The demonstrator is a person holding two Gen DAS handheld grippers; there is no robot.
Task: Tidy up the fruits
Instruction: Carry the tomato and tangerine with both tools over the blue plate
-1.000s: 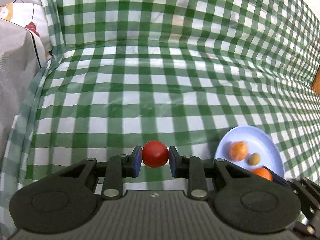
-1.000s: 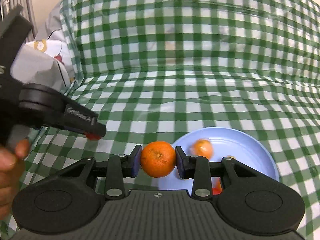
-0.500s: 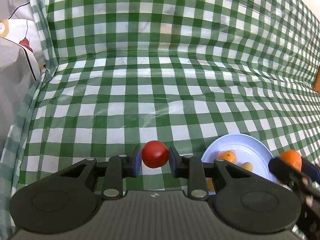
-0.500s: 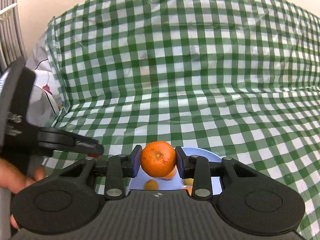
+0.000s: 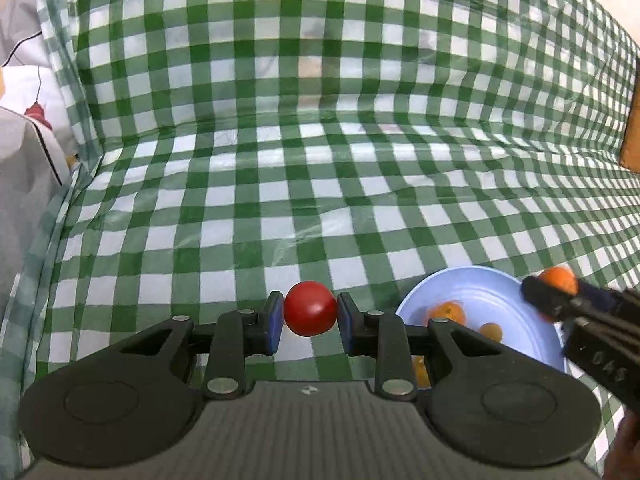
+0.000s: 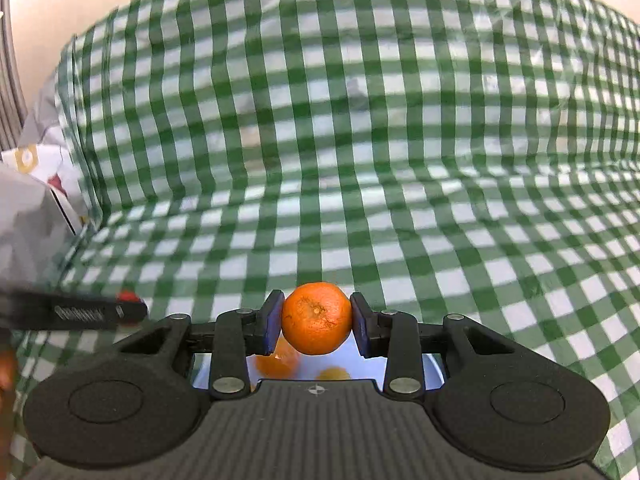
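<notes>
Left gripper (image 5: pixel 310 323) fingers (image 5: pixel 271 322) are clamped on a red tomato (image 5: pixel 310 308), pads touching it on both sides, fruit held clear above the cloth (image 5: pixel 320 184). Right gripper (image 6: pixel 316 324) fingers (image 6: pixel 362 329) are clamped the same way on an orange (image 6: pixel 316 318), stem scar facing the camera. The plate (image 5: pixel 496 292) is light blue and sits on the green-and-white checked cloth, just right of the left gripper in the left wrist view. On it: one whole orange fruit (image 5: pixel 446 313) near the left rim, a smaller orange-yellow piece (image 5: pixel 491 331) beside it, and another orange bit (image 5: pixel 420 372) mostly hidden behind the left gripper's linkage (can't tell what kind). From the left wrist view the right gripper shows at the right edge, blurred, with its orange over the plate's far right rim. From the right wrist view the plate (image 6: pixel 434 366) is directly below the held orange, only slivers visible through the finger linkage, with two fruits (image 6: pixel 278 360) showing under it. The left gripper shows at that view's left edge as a dark blurred bar with a bit of red tomato at its tip, over the cloth, left of the plate. The cloth runs up a backrest behind. A grey-and-white patterned fabric (image 5: pixel 24 152) lies at the far left, and a brown edge (image 5: pixel 632 136) at the far right.
</notes>
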